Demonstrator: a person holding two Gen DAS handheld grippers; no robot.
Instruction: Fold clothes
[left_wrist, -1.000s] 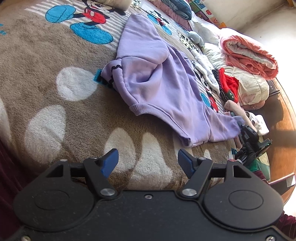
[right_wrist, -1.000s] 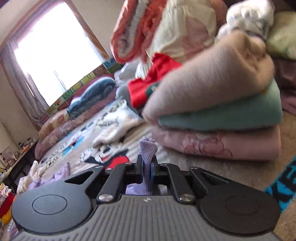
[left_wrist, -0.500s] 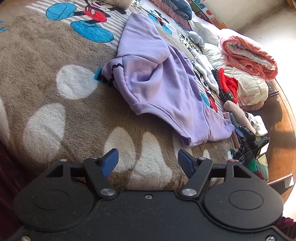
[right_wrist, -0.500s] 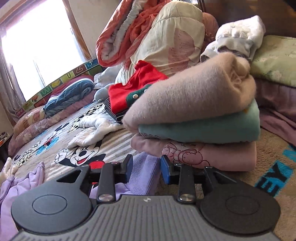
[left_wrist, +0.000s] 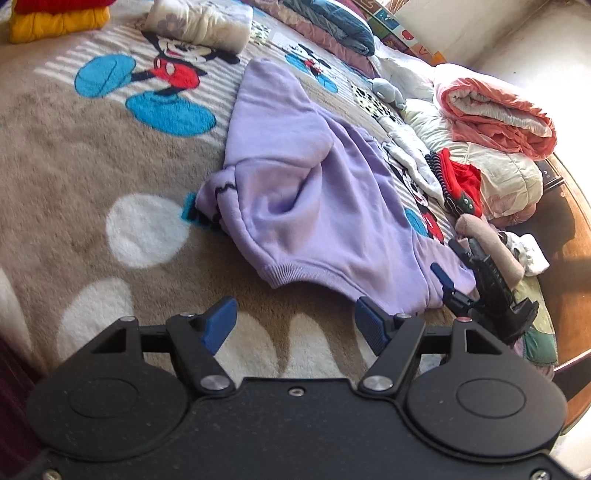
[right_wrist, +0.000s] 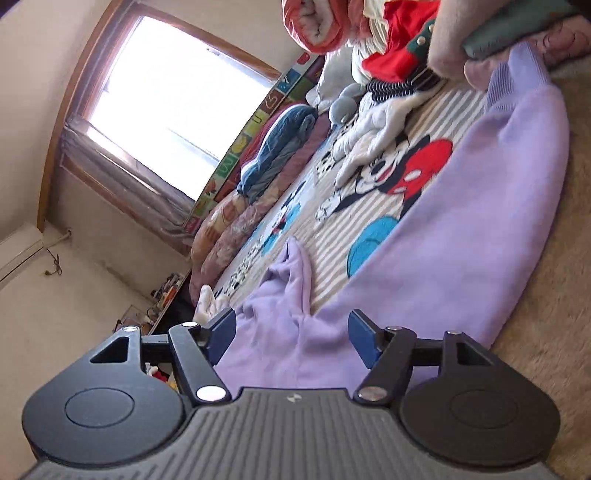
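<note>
Lilac sweatshirt spread out, both grippers free above it

The lilac sweatshirt (left_wrist: 306, 206) lies crumpled mid-bed on the cartoon blanket (left_wrist: 92, 155), one sleeve reaching toward the folded stack (right_wrist: 517, 33) at the bed's far edge. The left gripper (left_wrist: 295, 325) and right gripper (right_wrist: 291, 332) both have jaws released, holding nothing. Best to pinch the ribbed hem (left_wrist: 314, 275) corners and flatten the body first.

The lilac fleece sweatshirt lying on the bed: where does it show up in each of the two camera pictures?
Left wrist view: the lilac fleece sweatshirt lies spread across the middle, ahead of the open tongs.
Right wrist view: it fills the lower right, running under the open tongs.
Shared landmark: the rolled coral-pink quilt, at the right edge in the left view and at the top in the right view.
</note>
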